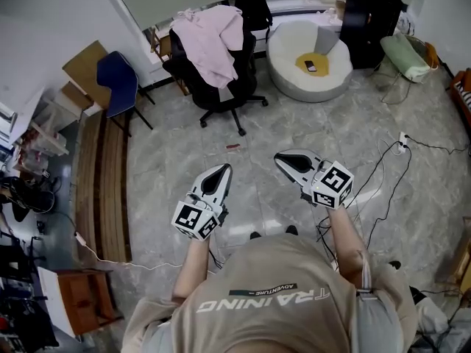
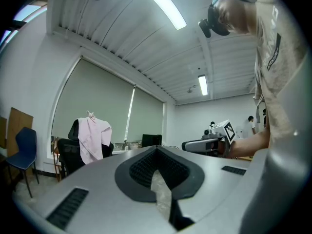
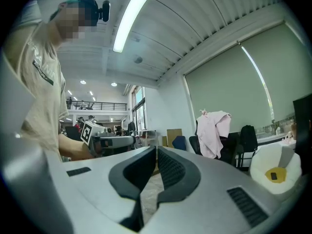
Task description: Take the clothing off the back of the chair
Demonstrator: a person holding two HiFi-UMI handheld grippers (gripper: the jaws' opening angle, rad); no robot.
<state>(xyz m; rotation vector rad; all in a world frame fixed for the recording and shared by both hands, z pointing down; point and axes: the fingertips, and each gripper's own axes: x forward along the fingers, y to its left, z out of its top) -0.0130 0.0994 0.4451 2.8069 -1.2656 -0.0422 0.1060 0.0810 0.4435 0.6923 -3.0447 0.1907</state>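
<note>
A pale pink garment (image 1: 213, 39) hangs over the back of a black office chair (image 1: 221, 87) at the far side of the room. It also shows far off in the left gripper view as the garment (image 2: 92, 138) and in the right gripper view as the garment (image 3: 213, 130). My left gripper (image 1: 222, 170) and right gripper (image 1: 280, 158) are held level in front of me, well short of the chair and side by side. Both are shut with nothing between their jaws, as the left gripper (image 2: 157, 149) and right gripper (image 3: 156, 149) show close up.
A blue chair (image 1: 116, 79) stands left of the office chair and a white round seat (image 1: 309, 61) with a yellow item right of it. A black cabinet (image 1: 372, 20) is behind. Cables (image 1: 390, 160) run over the grey floor at right; a wooden strip (image 1: 103, 190) lies left.
</note>
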